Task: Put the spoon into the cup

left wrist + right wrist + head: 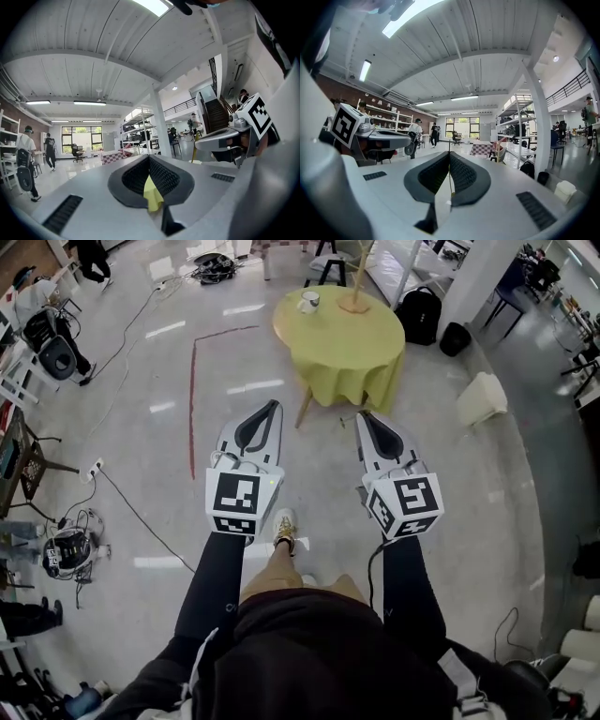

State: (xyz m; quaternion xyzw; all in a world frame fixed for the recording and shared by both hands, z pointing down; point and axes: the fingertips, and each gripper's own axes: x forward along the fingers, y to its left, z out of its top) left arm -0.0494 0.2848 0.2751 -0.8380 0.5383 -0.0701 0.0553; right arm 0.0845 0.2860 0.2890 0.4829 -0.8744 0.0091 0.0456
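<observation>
A white cup (307, 302) stands near the far left rim of a round table with a yellow-green cloth (349, 351), a few steps ahead in the head view. I cannot make out a spoon. A wooden base with an upright pole (355, 300) stands beside the cup. My left gripper (273, 407) and right gripper (362, 414) are held level side by side, short of the table, both shut and empty. In the left gripper view the shut tips (149, 157) show a sliver of yellow cloth below them. In the right gripper view the tips (449, 153) meet as well.
A black backpack (419, 315) and a black bin (455, 338) sit right of the table, a white bin (481, 397) nearer. A red tape line (193, 399) and cables cross the floor at left. People, chairs and shelving stand around the room.
</observation>
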